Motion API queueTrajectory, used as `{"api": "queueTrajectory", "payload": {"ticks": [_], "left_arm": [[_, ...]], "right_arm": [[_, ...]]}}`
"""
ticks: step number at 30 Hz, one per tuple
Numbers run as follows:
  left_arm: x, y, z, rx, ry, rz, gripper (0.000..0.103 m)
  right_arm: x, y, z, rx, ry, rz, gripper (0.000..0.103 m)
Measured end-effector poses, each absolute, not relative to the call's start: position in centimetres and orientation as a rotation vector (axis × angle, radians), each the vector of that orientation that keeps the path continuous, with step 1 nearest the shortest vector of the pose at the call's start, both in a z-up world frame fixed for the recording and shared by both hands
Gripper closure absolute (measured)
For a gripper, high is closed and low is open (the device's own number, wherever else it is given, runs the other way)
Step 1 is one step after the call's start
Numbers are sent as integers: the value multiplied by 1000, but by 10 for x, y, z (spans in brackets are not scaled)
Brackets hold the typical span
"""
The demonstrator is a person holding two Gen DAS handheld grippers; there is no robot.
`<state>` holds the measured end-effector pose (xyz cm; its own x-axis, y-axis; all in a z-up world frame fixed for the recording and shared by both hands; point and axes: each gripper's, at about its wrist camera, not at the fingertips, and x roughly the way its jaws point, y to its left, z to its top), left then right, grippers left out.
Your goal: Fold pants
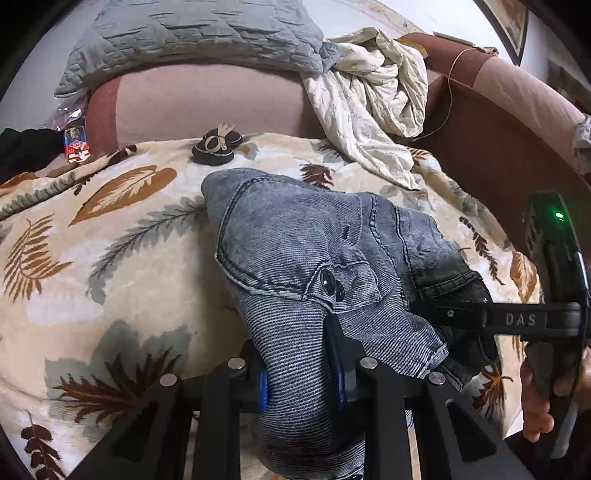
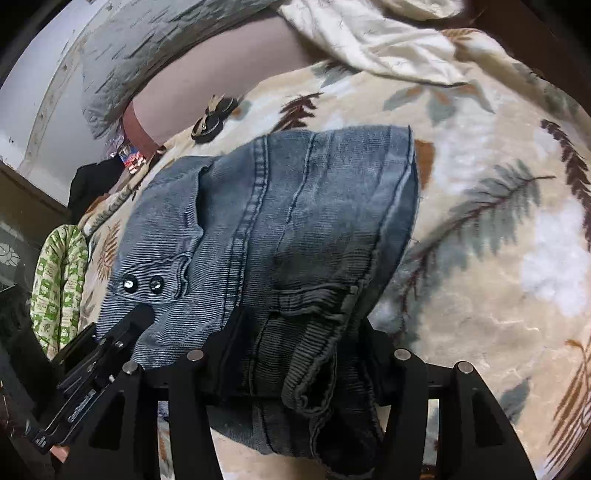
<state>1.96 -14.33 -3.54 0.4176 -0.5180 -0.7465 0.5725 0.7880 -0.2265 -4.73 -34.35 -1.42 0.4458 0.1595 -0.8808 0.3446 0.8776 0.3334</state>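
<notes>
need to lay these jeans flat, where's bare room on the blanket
Left of the jeans: open blanket, bordered by the small black item near the pink cushion. In the right wrist view, open blanket right of the jeans too. Crowded far right, where the cream sheet spills down.

Black arm of the right tongs (image 1: 517,319): raised letters "DAS"
Black left tongs (image 2: 79,402): white print, too small to read

A leaf-print blanket (image 1: 110,258) covers the bed. On it lie bunched jeans (image 1: 295,236), a crumpled cream sheet (image 1: 369,99) and a small dark shoe (image 1: 216,146). A grey quilt (image 1: 192,33) drapes the far edge.
</notes>
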Motion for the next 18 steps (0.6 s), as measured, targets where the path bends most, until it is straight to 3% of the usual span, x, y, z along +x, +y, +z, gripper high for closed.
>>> {"api": "queueTrajectory", "payload": {"ticks": [3, 6, 9, 18], "left_arm": [[21, -141, -37, 51, 919, -677, 77], [20, -137, -30, 31, 904, -680, 78], [18, -128, -19, 27, 857, -650, 79], [15, -85, 23, -18, 693, -578, 80]], "right_arm": [[-45, -352, -23, 586, 1128, -112, 41], [-49, -346, -10, 536, 1072, -104, 64], [-53, -333, 8, 453, 1015, -75, 73], [-40, -296, 47, 371, 810, -14, 76]]}}
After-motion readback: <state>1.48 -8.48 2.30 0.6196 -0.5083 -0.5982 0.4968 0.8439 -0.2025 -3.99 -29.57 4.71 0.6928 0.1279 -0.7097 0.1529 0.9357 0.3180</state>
